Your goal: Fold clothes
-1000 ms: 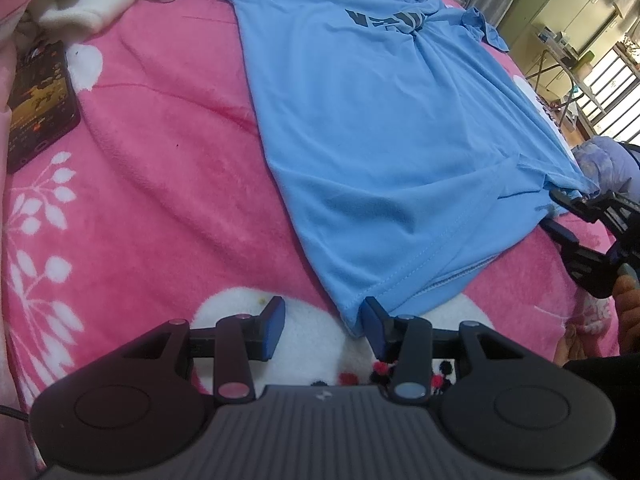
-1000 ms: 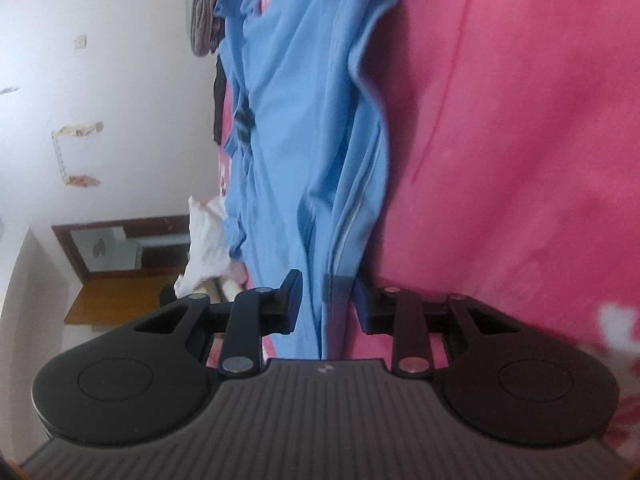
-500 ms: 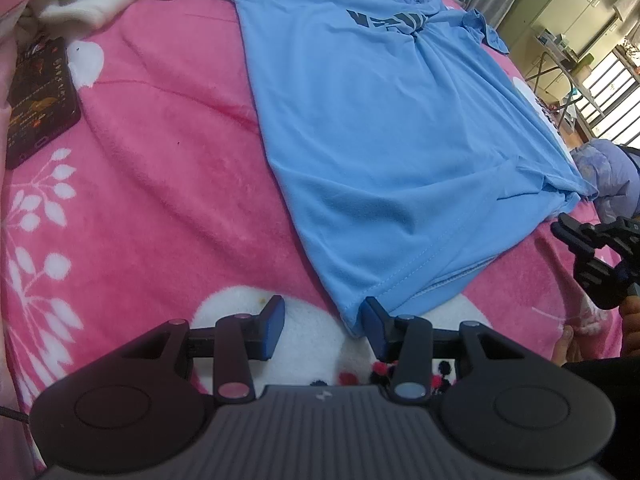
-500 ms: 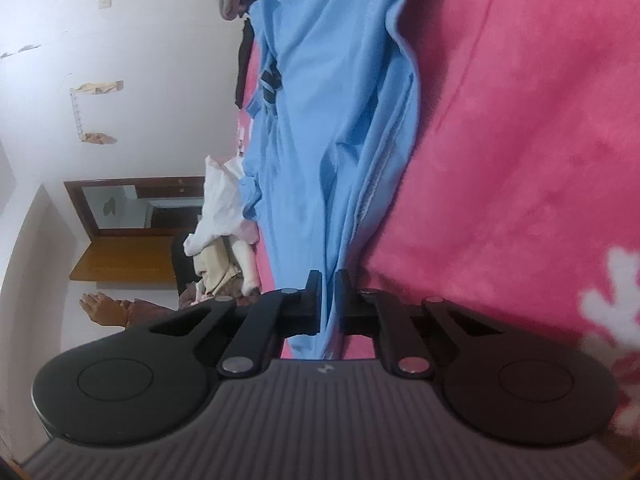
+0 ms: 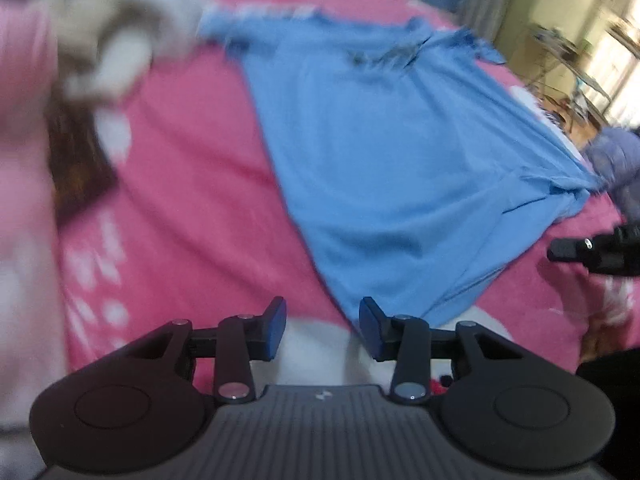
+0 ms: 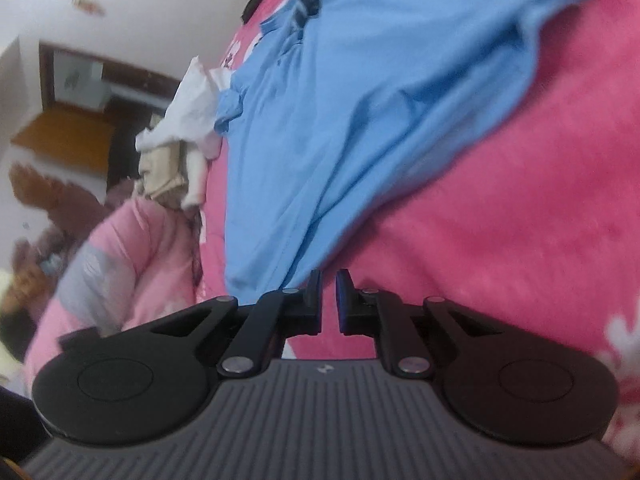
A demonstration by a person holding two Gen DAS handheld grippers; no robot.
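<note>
Both grippers lifted off the pink blanket (image 5: 192, 208); right gripper (image 6: 329, 298) just snapped nearly closed, missing the blue shirt (image 5: 392, 168), while left gripper (image 5: 322, 322) gapes empty.

The blue T-shirt (image 5: 400, 168) is thin, smooth, matt knit cloth with stitched hems. Under it the pink blanket (image 6: 520, 208) is fuzzy, rough fleece with white printed patches. The left gripper (image 5: 322, 326) has matt black plastic arms, shiny metal pivot pins, a ribbed grey plastic body and blue rubbery-looking pads (image 5: 276, 326). The right gripper (image 6: 329, 300) is built of the same matt plastic and metal pins. At the blanket's far edge lies crumpled white cloth (image 6: 188, 108), soft and matt.
</note>
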